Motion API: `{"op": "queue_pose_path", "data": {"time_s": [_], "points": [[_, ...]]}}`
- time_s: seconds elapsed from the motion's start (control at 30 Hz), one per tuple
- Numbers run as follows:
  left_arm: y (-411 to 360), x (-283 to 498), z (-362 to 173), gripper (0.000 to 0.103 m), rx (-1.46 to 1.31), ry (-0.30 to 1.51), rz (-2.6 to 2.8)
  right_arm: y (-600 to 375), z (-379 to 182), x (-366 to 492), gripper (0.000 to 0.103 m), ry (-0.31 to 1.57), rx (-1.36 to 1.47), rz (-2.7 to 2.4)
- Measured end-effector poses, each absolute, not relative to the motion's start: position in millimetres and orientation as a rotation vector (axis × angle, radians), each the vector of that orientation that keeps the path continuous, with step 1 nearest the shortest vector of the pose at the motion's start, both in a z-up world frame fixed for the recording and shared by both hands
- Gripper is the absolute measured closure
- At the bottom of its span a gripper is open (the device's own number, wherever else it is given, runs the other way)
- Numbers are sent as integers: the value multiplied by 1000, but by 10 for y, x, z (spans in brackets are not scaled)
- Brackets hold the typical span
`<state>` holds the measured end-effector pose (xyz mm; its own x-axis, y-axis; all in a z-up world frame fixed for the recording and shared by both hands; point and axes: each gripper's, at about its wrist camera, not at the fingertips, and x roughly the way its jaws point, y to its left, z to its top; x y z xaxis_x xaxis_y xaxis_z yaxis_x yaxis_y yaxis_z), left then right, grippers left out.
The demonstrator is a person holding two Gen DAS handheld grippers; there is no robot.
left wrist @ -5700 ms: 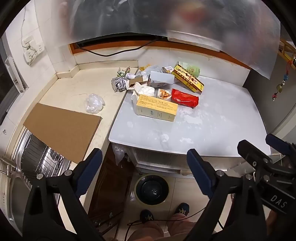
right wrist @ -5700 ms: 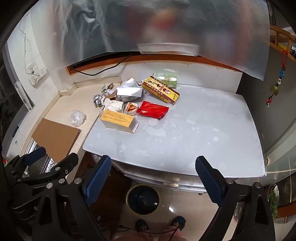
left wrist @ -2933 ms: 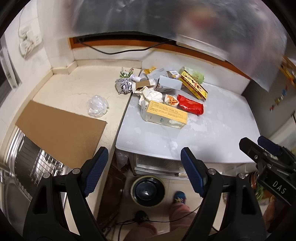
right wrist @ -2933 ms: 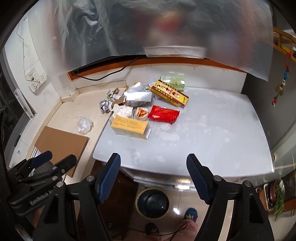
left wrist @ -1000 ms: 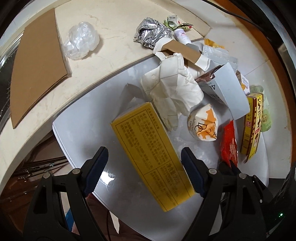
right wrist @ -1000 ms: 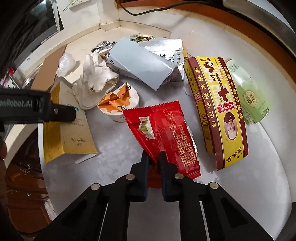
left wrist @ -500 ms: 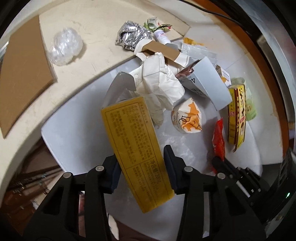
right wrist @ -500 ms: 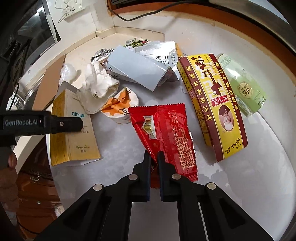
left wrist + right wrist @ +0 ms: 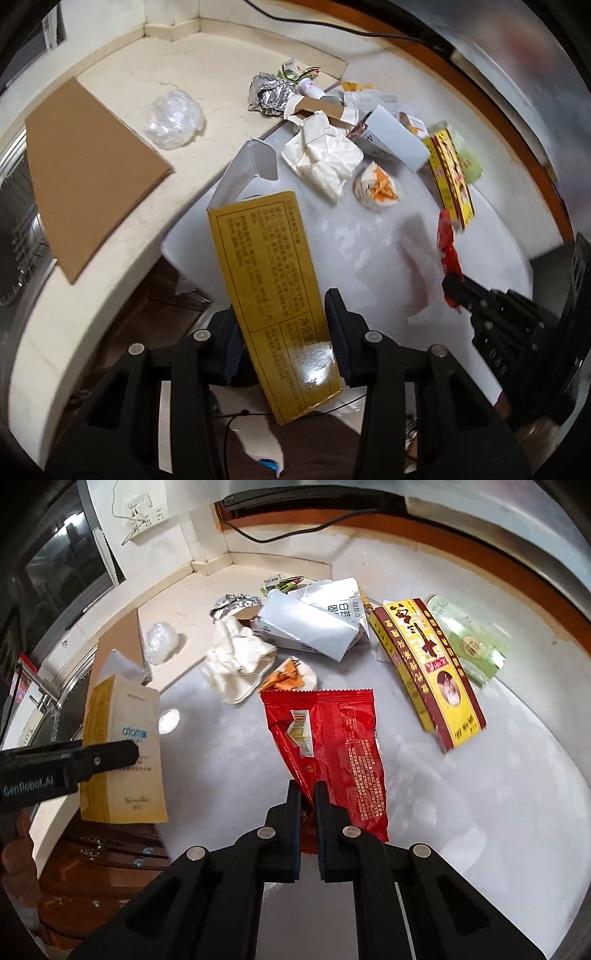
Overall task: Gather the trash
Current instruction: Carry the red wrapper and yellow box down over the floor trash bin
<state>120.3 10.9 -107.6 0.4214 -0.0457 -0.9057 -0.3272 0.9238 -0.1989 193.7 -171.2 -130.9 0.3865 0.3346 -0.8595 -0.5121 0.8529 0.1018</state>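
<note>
Left tongs (image 9: 282, 334) clamp yellow box (image 9: 271, 291) above white table (image 9: 373, 251).

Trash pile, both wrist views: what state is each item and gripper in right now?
Yellow box: end flap open, clamped in left gripper.
Red wrapper: pinched by right gripper.
Grey carton: lying flattened.
Foil: crumpled.
Paper bag: crumpled.

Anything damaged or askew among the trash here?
Yes: the yellow box in the left tongs hangs tilted, its end flap open. The white carton on the table is crushed and torn.
</note>
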Motion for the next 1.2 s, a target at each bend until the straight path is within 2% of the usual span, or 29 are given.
{"op": "queue_pose_path", "data": {"time_s": [0.27,0.43,0.57,0.87,1.2], "points": [[437,421,-942,66,-217,1093,39,-1467,-1112,1055,97,1044,-89,479],[598,-38,-1166,66,-113,1107,-57,-1172,-1172,384,97,1051,-17,451],[561,-268,-1459,66,-48,1134,-100,-975,-1425,-61,97,1090,44,442],[328,-601,-2707,66,-4,1211,-143,-768,-2646,-627,97,1300,94,405],[271,-524,-4969,66,11,1327,-101,-803,-4874,-445,97,1473,220,369]]}}
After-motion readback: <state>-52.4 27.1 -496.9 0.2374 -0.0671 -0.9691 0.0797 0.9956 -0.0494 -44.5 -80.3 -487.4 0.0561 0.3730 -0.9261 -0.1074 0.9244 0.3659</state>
